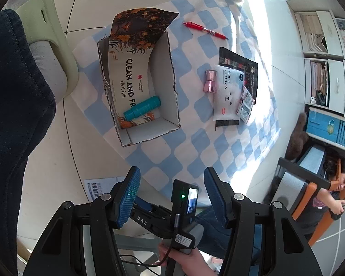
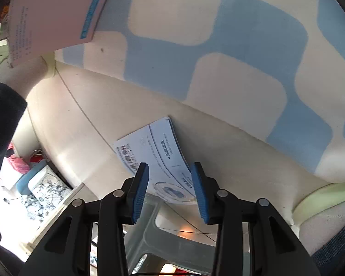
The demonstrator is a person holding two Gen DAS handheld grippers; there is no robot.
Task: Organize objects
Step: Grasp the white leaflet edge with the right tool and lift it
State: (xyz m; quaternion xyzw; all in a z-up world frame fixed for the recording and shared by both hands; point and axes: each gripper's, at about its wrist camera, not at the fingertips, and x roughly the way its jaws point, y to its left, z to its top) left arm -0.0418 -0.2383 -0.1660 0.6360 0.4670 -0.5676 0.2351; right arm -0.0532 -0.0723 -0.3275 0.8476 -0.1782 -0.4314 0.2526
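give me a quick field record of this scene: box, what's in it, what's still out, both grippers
box: open cardboard box on the checked cloth
in box: teal tube
out on cloth: red pen, pink bottle, cotton pack, black pouch
left gripper: open, empty
right gripper: open, nothing held, above a leaflet
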